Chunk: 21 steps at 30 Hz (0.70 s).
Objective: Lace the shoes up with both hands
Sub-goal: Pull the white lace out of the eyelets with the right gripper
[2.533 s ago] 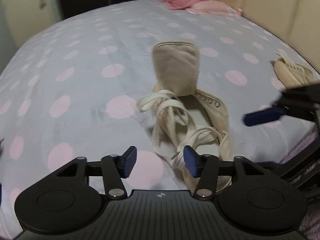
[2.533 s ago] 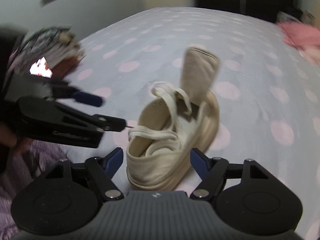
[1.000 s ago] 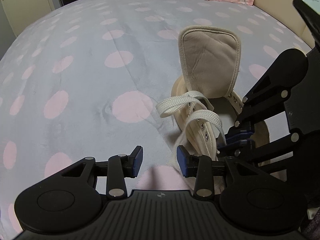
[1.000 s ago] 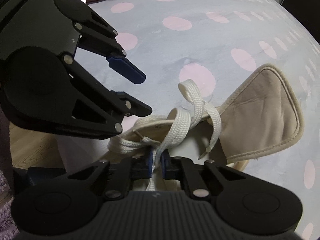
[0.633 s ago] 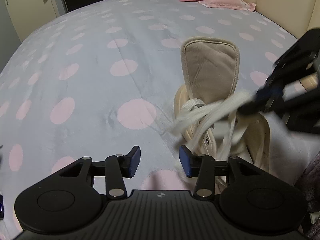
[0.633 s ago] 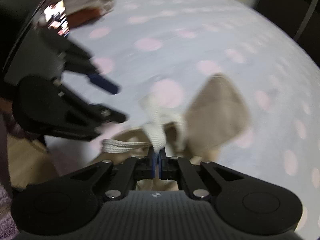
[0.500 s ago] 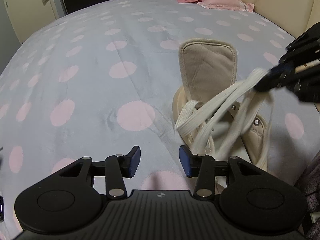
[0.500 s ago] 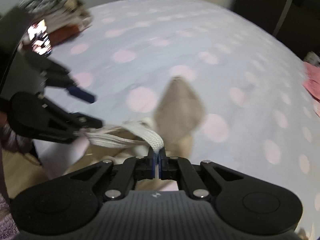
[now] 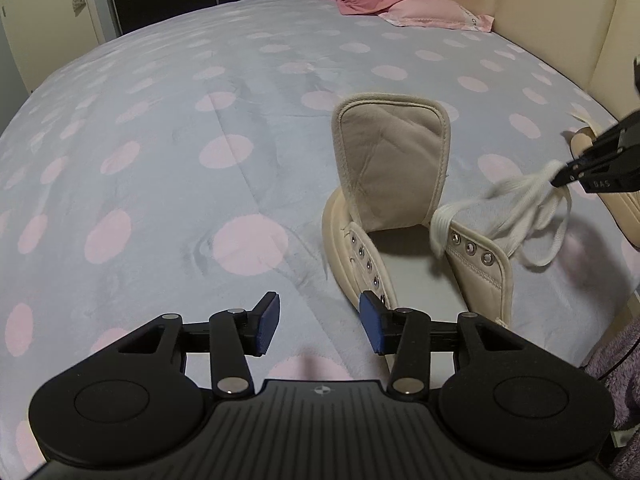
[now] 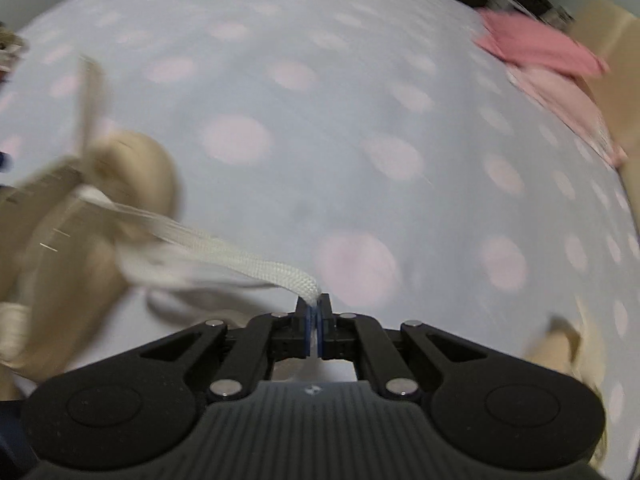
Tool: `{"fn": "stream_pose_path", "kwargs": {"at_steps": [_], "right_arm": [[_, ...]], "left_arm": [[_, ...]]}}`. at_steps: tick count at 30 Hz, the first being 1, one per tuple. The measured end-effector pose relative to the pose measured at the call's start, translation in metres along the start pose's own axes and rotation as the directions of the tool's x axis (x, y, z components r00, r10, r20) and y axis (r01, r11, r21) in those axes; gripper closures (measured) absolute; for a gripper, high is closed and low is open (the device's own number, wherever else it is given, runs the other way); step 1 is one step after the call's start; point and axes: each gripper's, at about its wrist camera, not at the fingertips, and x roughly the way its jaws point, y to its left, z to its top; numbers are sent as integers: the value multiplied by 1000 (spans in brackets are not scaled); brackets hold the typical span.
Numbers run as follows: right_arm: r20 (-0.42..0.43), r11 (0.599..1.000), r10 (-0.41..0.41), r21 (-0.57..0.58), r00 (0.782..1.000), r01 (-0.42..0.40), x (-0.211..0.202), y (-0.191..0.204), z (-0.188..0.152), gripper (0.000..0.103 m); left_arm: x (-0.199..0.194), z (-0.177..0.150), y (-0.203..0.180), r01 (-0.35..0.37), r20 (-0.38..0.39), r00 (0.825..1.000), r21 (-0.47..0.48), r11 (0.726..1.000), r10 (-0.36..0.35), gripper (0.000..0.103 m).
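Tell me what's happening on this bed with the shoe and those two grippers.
A person is lacing a beige shoe on a dotted bedspread, with a gripper in each hand. The right gripper has its jaws shut on the white lace and holds it out to the shoe's side. The lace leaves the shoe at an eyelet by the raised tongue; the other eyelets are bare. The left gripper hangs near the shoe's side, its jaws having just been opening, with nothing between them.
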Motion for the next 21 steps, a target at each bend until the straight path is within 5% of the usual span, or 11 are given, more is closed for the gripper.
{"fn": "stream_pose_path", "kwargs": {"at_steps": [9, 13, 17, 21], "right_arm": [[-126, 994, -77, 65, 989, 86, 36, -20, -24, 99], [-77, 999, -31, 37, 997, 34, 18, -2, -18, 90], [10, 1000, 19, 7, 1000, -20, -11, 17, -1, 62], [101, 991, 128, -41, 987, -125, -39, 39, 19, 62]], "left_arm": [[-7, 5, -3, 18, 22, 1000, 6, 1000, -18, 56], [-11, 12, -8, 29, 34, 999, 11, 1000, -30, 55], [-16, 19, -13, 61, 55, 997, 19, 998, -62, 48], [-12, 26, -21, 73, 49, 996, 53, 996, -76, 49]]}}
